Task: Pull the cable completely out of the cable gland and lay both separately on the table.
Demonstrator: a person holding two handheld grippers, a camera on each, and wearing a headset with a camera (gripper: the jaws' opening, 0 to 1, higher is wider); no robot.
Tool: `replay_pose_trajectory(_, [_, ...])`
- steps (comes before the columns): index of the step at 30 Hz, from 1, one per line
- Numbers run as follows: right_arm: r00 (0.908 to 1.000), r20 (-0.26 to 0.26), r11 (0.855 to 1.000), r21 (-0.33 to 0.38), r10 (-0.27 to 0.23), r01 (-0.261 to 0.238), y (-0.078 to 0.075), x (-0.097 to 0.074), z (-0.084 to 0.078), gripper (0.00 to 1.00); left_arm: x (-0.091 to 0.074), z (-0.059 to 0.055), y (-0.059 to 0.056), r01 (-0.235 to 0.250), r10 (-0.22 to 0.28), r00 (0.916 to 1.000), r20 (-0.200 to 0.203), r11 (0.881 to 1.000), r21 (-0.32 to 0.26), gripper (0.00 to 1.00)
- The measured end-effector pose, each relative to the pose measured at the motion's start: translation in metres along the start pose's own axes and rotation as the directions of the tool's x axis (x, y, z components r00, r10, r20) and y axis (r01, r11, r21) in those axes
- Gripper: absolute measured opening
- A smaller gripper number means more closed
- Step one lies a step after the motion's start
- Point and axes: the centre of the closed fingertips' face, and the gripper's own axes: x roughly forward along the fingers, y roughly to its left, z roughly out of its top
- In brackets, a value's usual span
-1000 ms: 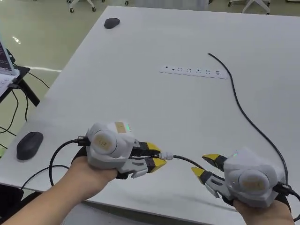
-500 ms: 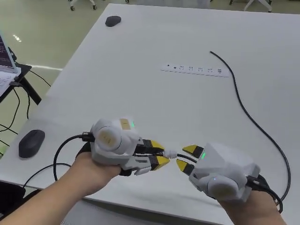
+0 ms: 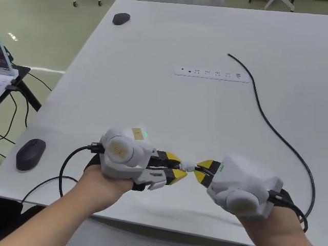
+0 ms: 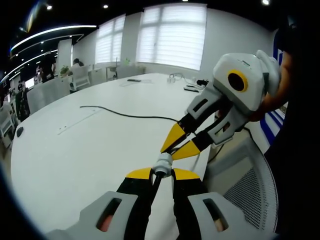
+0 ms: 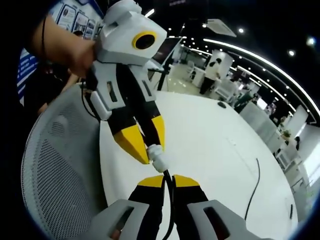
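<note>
over table [image 3: 154, 97]: l tongs [image 3: 177, 167] grip gland [image 3: 187, 167]; r tongs [image 3: 203, 172] grip cable [image 5: 168, 189]

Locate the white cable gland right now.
Head view, low centre: the cable gland is gripped by the left gripper, the right gripper clamping the cable beside it.

The table [image 3: 154, 102] was a plain pale grey-white, without pattern. On the table lay a white power strip [image 3: 210, 74] with a row of small dark sockets, a thin black lead [image 3: 271, 128], and two dark grey mice, the near mouse [image 3: 31, 154] and the far mouse [image 3: 121, 18]. The left gripper [image 3: 178, 167] had a white shell, black jaw arms, yellow tips, a tan-orange disc and a small green light. The right gripper [image 3: 201, 171] wore the same white, black and yellow. The cable gland [image 3: 188, 167] was off-white and its cable [image 5: 168, 187] black. Beyond the table the floor [image 3: 51, 31] was pale greenish cream, and a chair back [image 5: 55, 165] was white mesh, finely dotted
</note>
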Motion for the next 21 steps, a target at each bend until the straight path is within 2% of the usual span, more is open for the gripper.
replay_pose_trajectory(3, [0.9999, -0.001, 0.999, 0.041, -0.013, 0.013, -0.004, -0.001, -0.002, 0.00, 0.001, 0.001, 0.000, 0.005, -0.005, 1.0000, 0.007, 1.000, -0.007, 0.14])
replay_pose_trajectory(4, [0.9999, 0.004, 0.997, 0.075, -0.016, 0.015, -0.005, 0.000, -0.003, 0.00, 0.002, 0.002, 0.000, 0.006, -0.006, 1.0000, 0.007, 1.000, -0.004, 0.14])
replay_pose_trajectory(8, [0.9995, -0.006, 0.994, 0.109, -0.030, 0.031, -0.012, -0.002, -0.009, 0.00, 0.003, 0.004, 0.002, 0.003, -0.003, 0.9999, 0.014, 1.000, -0.005, 0.14])
replay_pose_trajectory(10, [0.9989, -0.008, 0.989, 0.139, -0.047, 0.047, -0.019, -0.004, -0.013, 0.00, 0.002, 0.006, 0.004, -0.003, 0.003, 0.9998, 0.019, 1.000, -0.006, 0.14])
replay_pose_trajectory(14, [0.9972, -0.018, 0.971, 0.225, -0.072, 0.074, -0.035, -0.008, -0.029, 0.00, -0.002, 0.008, 0.008, -0.016, 0.016, 0.9994, 0.031, 1.000, -0.022, 0.15])
replay_pose_trajectory(17, [0.9960, -0.029, 0.953, 0.289, -0.084, 0.089, -0.042, -0.011, -0.043, 0.00, -0.003, 0.006, 0.011, -0.030, 0.030, 0.9992, 0.026, 0.999, -0.025, 0.15])
replay_pose_trajectory(19, [0.9955, -0.028, 0.925, 0.368, -0.090, 0.094, -0.045, -0.012, -0.051, 0.00, -0.004, 0.005, 0.011, -0.033, 0.033, 0.9991, 0.026, 0.999, -0.026, 0.15])
replay_pose_trajectory(20, [0.9958, -0.031, 0.899, 0.429, -0.087, 0.091, -0.044, -0.012, -0.057, 0.00, -0.004, 0.005, 0.011, -0.035, 0.035, 0.9990, 0.026, 0.999, -0.024, 0.15])
replay_pose_trajectory(21, [0.9952, -0.030, 0.886, 0.453, -0.093, 0.096, -0.046, -0.013, -0.060, 0.00, -0.005, 0.005, 0.011, -0.037, 0.038, 0.9989, 0.027, 0.999, -0.023, 0.15])
